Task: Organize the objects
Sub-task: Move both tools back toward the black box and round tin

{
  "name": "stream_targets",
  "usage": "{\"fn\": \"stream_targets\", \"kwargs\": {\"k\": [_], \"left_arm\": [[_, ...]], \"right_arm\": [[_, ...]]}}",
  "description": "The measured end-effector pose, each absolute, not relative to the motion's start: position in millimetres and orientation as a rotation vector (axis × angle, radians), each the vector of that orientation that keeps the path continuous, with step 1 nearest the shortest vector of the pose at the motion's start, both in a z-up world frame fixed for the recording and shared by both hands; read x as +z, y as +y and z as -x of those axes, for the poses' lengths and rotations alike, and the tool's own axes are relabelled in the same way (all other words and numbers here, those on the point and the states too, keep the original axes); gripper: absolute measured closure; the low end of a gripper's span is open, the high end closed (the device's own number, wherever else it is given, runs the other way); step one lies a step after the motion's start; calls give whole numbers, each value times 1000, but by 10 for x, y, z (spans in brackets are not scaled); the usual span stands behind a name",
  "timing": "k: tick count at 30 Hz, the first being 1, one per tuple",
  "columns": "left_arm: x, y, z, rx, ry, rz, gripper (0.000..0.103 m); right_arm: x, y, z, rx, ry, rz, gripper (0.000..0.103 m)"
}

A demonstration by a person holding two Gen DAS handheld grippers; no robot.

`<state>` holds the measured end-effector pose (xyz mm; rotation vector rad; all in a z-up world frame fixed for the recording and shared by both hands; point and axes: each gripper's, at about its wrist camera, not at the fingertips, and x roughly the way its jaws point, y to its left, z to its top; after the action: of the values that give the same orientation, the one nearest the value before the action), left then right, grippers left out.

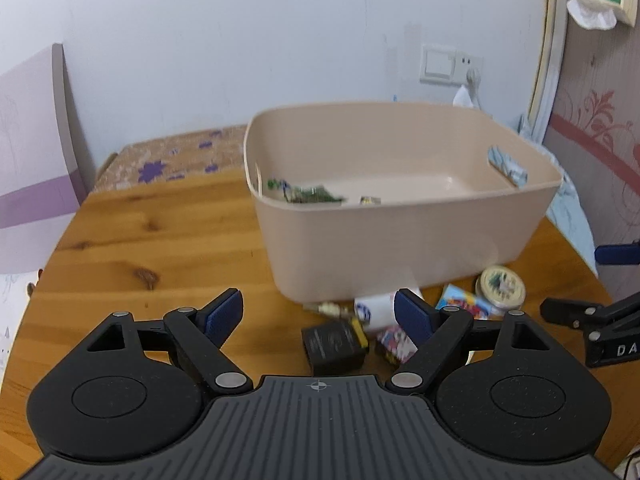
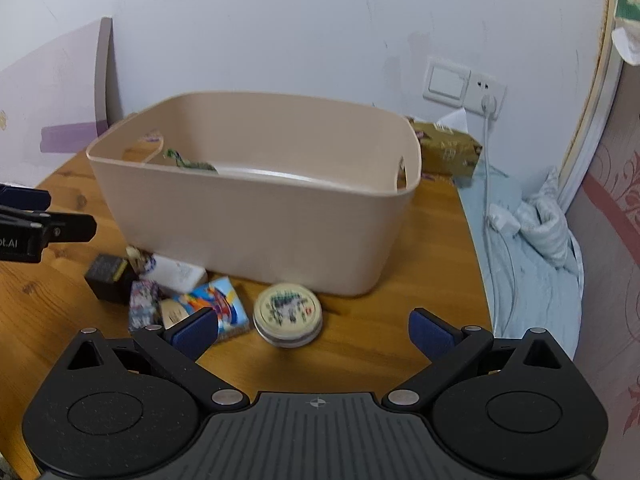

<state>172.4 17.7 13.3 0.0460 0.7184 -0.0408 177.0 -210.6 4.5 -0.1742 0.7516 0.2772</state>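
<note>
- The beige bin (image 2: 256, 216) stands on the round wooden table (image 1: 160, 240), a few small packets already lying on its floor; the things not yet sorted sit in a loose cluster just in front of its near wall.
- The left gripper (image 1: 318, 316) has its jaws spread wide with nothing between the blue pads. Just ahead of the gap, slightly toward the right pad, lies the black box (image 1: 334, 344) with a yellow edge; behind it are a white tube-like item (image 1: 374, 308) and a small patterned packet (image 1: 394, 344) close by the right pad.
- The right gripper (image 2: 314, 334) is likewise wide open and empty. The round tin (image 2: 288, 314) lies flat on the table ahead of its gap, a little left of centre — a colourful blue packet (image 2: 218, 304) is just beside the tin and near the left pad.
- The relation that matters: each hand has its own nearest target. The tin belongs to the right hand; the black box to the left (its long side seems to run roughly across the jaws, though blur makes this uncertain).
- My reading is that both are on approach, neither yet touching anything.
- The crowding is the risk — a pad could catch a neighbour.
</note>
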Motion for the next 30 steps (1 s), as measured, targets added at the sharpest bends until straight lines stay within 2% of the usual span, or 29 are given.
{"fn": "stream_targets", "kwargs": {"k": [19,30], "left_arm": [[-383,185,-1921,-46,858,-55,19],[-510,239,-2117,-46,890,-44,19]], "right_arm": [[-514,-2086,-1979,263,873,197,0],[-575,-2078,-2141,268,849,153,0]]}}
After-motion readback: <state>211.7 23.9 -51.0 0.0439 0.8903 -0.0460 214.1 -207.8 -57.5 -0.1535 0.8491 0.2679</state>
